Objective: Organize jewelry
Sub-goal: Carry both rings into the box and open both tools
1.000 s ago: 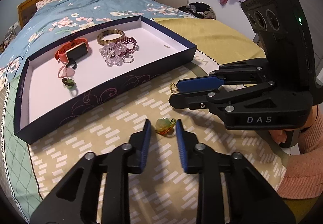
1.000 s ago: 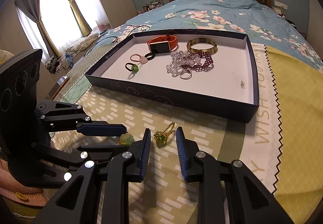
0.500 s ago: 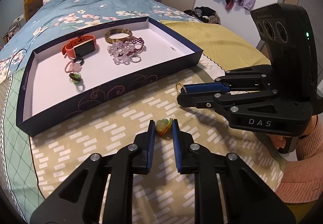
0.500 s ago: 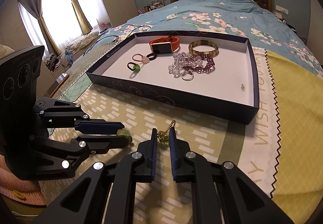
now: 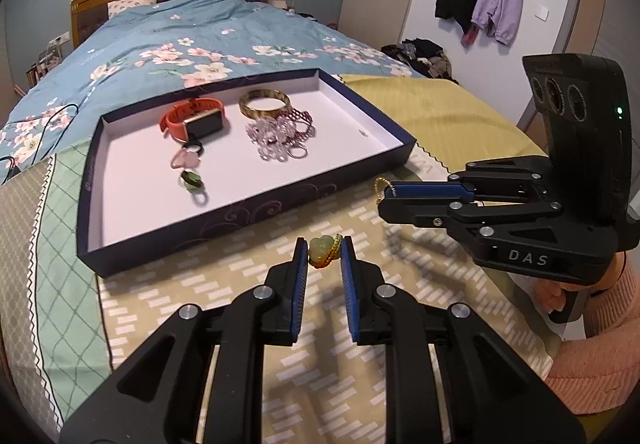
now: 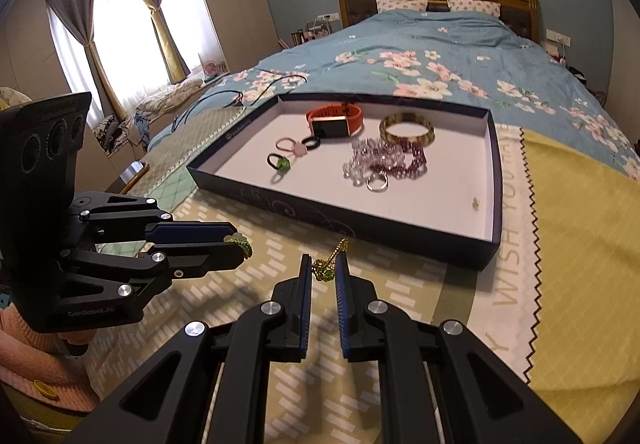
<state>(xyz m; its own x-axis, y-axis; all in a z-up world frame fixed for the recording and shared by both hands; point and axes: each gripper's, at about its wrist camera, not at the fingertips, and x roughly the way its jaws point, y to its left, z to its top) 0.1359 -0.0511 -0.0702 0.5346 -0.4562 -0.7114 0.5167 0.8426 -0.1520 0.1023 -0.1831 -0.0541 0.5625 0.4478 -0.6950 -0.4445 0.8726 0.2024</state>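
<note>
Both grippers pinching small pieces beside the tray

Left gripper (image 5: pixel 324 254) clamps the jade ring (image 5: pixel 322 252), right gripper (image 6: pixel 323 269) the gold chain charm (image 6: pixel 325 269); carry each level over the tray (image 5: pixel 256 204) wall, release low

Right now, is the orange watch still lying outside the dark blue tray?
No, the orange watch lies inside the dark blue tray, near its far edge beside the gold bangle.

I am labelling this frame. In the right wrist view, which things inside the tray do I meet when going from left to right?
Inside the tray: green-stone ring → pink hair tie → orange watch → silver ring → gold bangle → tiny earring.
</note>
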